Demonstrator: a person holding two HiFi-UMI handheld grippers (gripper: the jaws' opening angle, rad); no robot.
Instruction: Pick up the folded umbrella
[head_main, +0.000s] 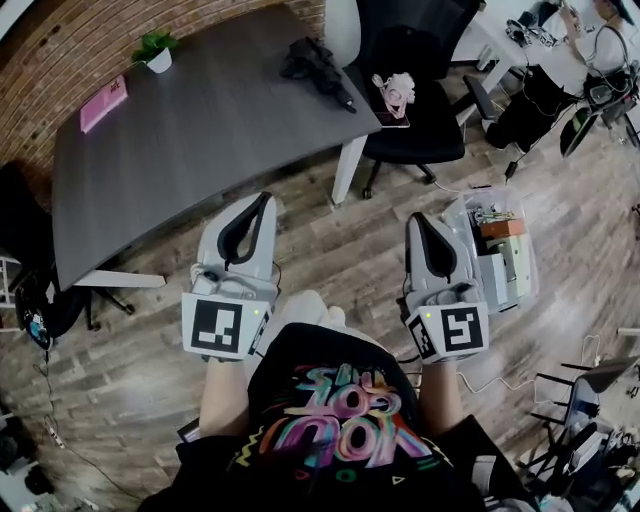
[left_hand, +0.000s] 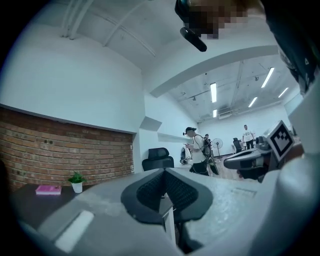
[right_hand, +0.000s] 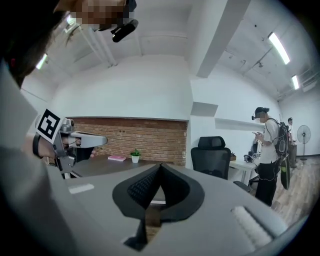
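Well ahead of both pairs of fingertips, the folded umbrella (head_main: 318, 65) lies near the far right corner of the table (head_main: 200, 130). Left gripper (head_main: 265, 200) and right gripper (head_main: 416, 218) each have jaws pressed together on nothing. Best, I judge: spread one pair first, then straddle the bundle crosswise. Bare tabletop leaves room left of it; a chair (head_main: 430, 125) crowds the edge beyond, and a clear bin (head_main: 530, 270) sits just right of the right fingers.

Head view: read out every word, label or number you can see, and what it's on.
Shirt: large colourful lettering, upside down, too stylised to read.
Pink book: cover print too small to read.
Marker cubes: black-and-white square patterns, no words.
Nothing else readable.
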